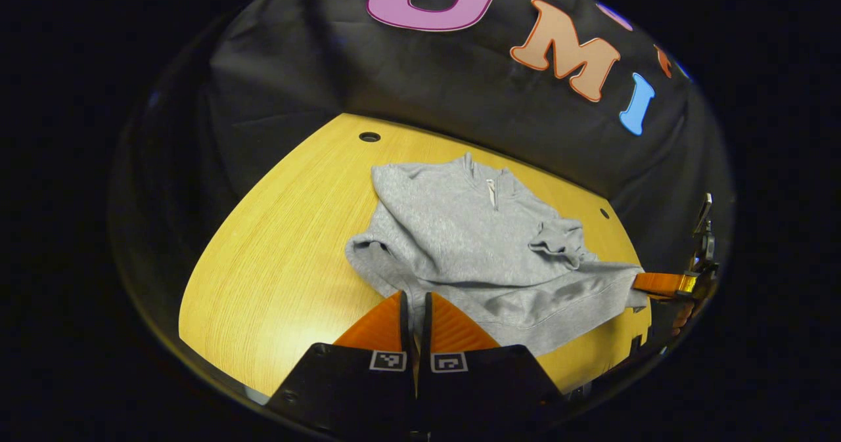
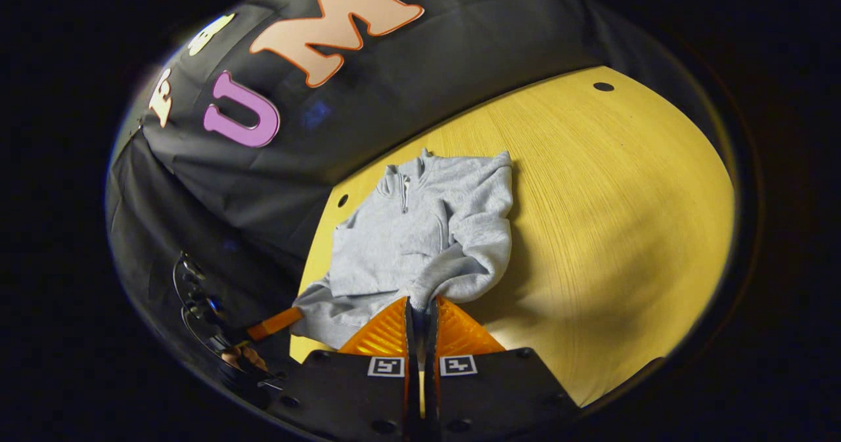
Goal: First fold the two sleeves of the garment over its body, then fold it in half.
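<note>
A grey zip-neck sweatshirt [image 1: 460, 232] lies flat on the yellow wooden table [image 1: 282, 251], collar toward the far wall. Both sleeves are folded in over its body; one cuff [image 1: 558, 238] sits bunched near the middle. In the left gripper view my left gripper [image 1: 415, 297] is shut on the near hem at one bottom corner. My right gripper [image 1: 647, 283] pinches the other hem corner at the right. In the right gripper view the right gripper [image 2: 420, 303] is shut on the sweatshirt [image 2: 407, 232] hem, and the left gripper [image 2: 279, 322] holds the corner at the lower left.
The table [image 2: 604, 199] has small round holes [image 1: 369, 136] [image 2: 602, 87] near its far edge. The black cloth wall [image 1: 460, 81] rises just behind the collar. Bare tabletop lies on both sides of the garment. A hand [image 2: 240, 356] holds the left gripper.
</note>
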`<state>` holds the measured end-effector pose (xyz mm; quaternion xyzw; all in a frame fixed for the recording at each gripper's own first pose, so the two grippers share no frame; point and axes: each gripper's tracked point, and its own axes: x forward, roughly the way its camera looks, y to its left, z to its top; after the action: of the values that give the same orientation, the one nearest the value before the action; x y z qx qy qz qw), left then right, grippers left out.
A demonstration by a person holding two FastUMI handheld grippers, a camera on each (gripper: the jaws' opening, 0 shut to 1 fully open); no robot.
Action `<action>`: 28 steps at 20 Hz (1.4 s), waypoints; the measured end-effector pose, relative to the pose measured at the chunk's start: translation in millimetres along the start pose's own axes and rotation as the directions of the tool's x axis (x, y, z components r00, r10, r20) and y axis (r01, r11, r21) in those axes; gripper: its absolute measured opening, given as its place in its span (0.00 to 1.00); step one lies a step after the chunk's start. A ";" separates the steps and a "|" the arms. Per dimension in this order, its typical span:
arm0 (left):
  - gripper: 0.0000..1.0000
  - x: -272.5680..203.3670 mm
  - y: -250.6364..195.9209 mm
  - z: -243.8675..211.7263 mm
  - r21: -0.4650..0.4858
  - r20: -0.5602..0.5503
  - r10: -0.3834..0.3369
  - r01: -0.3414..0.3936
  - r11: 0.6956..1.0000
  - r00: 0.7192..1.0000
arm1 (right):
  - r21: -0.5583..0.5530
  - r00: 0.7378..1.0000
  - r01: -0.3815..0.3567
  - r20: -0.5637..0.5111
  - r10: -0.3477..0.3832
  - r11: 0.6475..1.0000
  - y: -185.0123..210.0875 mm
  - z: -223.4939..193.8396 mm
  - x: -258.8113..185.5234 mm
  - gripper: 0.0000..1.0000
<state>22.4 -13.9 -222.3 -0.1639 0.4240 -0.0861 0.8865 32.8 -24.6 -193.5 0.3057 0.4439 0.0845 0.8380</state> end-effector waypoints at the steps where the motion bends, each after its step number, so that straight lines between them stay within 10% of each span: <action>1: 0.00 1.5 0.2 6.0 -0.012 0.003 -0.004 0.004 1.000 1.000 | 0.024 1.000 -0.009 0.005 0.009 1.000 3.2 6.5 3.0 0.05; 13: 0.00 48.5 9.8 66.7 -0.178 -0.092 -0.046 0.029 0.984 0.995 | 0.323 1.000 0.001 0.027 -0.010 0.946 -9.2 75.7 72.3 0.05; 23: 0.04 122.8 27.8 66.3 -0.320 -0.212 -0.029 -0.041 0.947 0.977 | 0.337 0.988 0.150 -0.026 -0.151 0.929 -47.3 72.0 152.5 0.05; 28: 0.15 134.5 33.3 106.0 -0.238 -0.041 0.003 -0.012 0.971 0.999 | 0.278 0.989 0.123 0.040 -0.140 0.953 -37.4 84.9 156.8 0.31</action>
<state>189.7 1.0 -269.5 -0.2655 0.4495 -0.0346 0.8522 188.3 -26.9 -288.5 0.3913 0.4456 -0.0431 0.8041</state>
